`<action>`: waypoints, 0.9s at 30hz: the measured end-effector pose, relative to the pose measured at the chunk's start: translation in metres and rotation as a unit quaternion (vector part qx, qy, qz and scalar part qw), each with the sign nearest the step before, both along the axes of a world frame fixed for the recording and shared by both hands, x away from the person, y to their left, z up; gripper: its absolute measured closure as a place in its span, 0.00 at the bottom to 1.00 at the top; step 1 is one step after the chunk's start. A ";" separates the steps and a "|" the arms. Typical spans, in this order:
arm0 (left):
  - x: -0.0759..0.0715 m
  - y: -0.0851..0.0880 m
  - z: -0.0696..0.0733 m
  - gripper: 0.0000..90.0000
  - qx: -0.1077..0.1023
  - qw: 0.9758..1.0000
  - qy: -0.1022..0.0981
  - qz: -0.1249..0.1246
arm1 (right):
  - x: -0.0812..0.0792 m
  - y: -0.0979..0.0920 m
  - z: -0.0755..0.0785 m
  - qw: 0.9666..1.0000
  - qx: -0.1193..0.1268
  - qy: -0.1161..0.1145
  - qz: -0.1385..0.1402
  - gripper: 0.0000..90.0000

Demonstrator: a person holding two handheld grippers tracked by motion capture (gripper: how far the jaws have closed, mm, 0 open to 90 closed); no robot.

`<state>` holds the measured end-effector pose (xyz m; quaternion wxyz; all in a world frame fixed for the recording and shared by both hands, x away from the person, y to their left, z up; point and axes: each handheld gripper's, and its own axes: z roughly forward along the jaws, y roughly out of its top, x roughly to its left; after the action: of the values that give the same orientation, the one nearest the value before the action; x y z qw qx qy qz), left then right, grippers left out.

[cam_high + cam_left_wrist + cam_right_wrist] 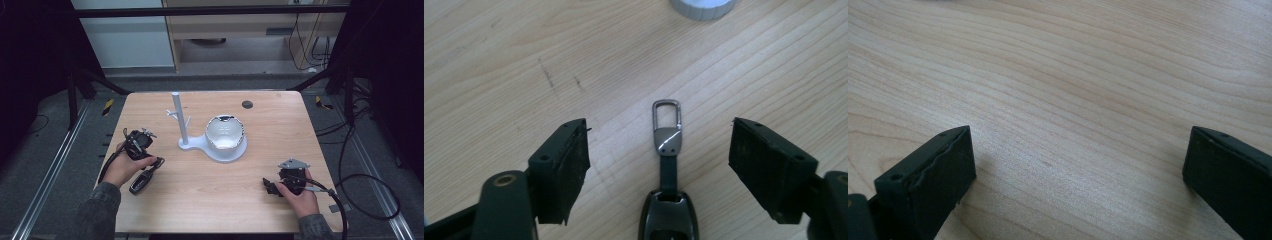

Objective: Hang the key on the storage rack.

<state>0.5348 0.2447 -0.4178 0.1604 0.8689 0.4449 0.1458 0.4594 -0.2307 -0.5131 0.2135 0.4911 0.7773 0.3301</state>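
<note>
Wooden table [210, 200] is carrying a key fob, a white stand and two hand-held grippers.

Going left to right: the left gripper [659, 165] is hovering low with its jaws spread wide, gripping nothing, while the black key fob [668, 200] with its metal clip is lying flat on the wood between them, touching neither. Near the middle, the white stand [182, 130] is rising from a base where a white bowl [225, 132] is sitting. Nearer the right edge, the right gripper [1078, 175] is gaping wide over bare wood, empty.
</note>
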 end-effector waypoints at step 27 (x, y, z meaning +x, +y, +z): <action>0.012 -0.001 -0.010 0.35 0.076 0.992 0.103 0.001 | 0.001 0.000 0.000 1.000 0.001 0.001 0.003 0.01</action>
<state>0.5467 0.2435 -0.4276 0.0470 0.8888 0.4471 0.0890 0.4602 -0.2308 -0.5131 0.2116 0.4891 0.7788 0.3308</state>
